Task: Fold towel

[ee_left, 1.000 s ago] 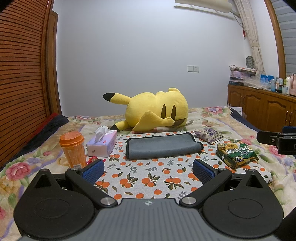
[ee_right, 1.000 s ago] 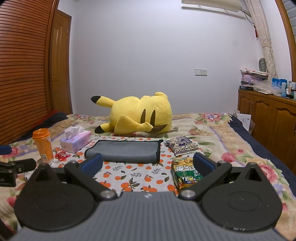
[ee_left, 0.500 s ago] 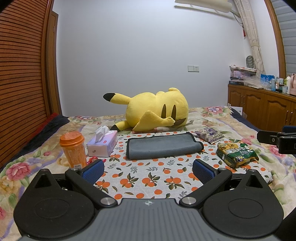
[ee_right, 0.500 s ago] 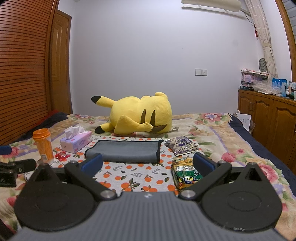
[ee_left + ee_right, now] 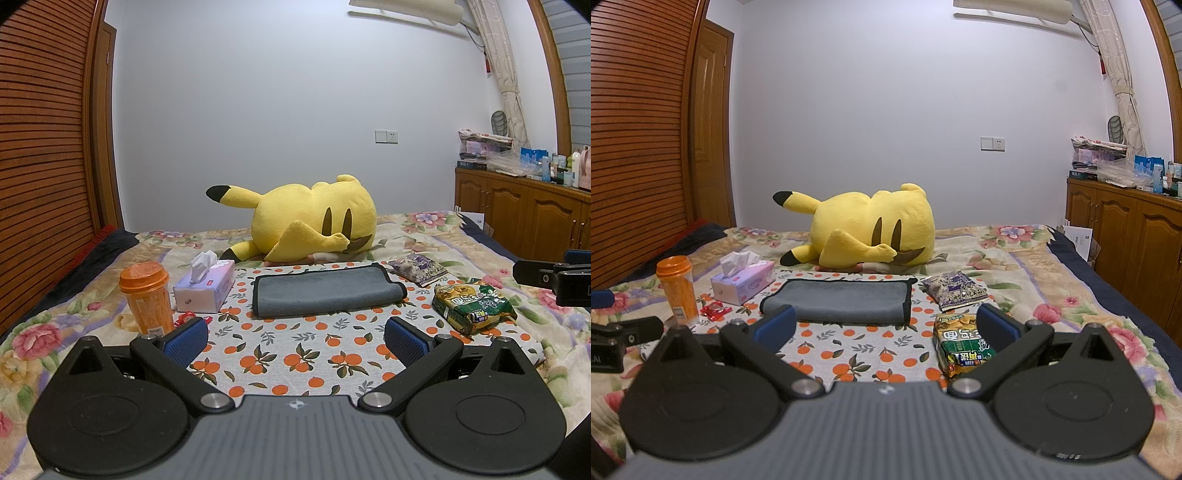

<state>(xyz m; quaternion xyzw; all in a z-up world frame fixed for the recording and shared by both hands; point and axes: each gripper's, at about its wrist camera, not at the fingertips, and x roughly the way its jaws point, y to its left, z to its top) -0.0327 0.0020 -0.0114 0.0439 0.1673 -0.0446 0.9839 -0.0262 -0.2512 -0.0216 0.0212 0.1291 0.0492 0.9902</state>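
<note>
A grey towel point(image 5: 325, 291) with a dark hem lies folded into a long flat strip on an orange-print cloth point(image 5: 295, 354) on the bed. It also shows in the right wrist view point(image 5: 842, 301). My left gripper point(image 5: 295, 341) is open and empty, held above the cloth short of the towel's near edge. My right gripper point(image 5: 884, 325) is open and empty, to the right and short of the towel. Each gripper's body shows at the edge of the other's view.
A yellow plush toy point(image 5: 306, 225) lies behind the towel. An orange cup point(image 5: 147, 295), a tissue box point(image 5: 205, 286) and a small red wrapper point(image 5: 714, 309) sit left. A green snack bag point(image 5: 472, 306) and a purple packet point(image 5: 417, 267) sit right. Wooden cabinets point(image 5: 535, 218) stand far right.
</note>
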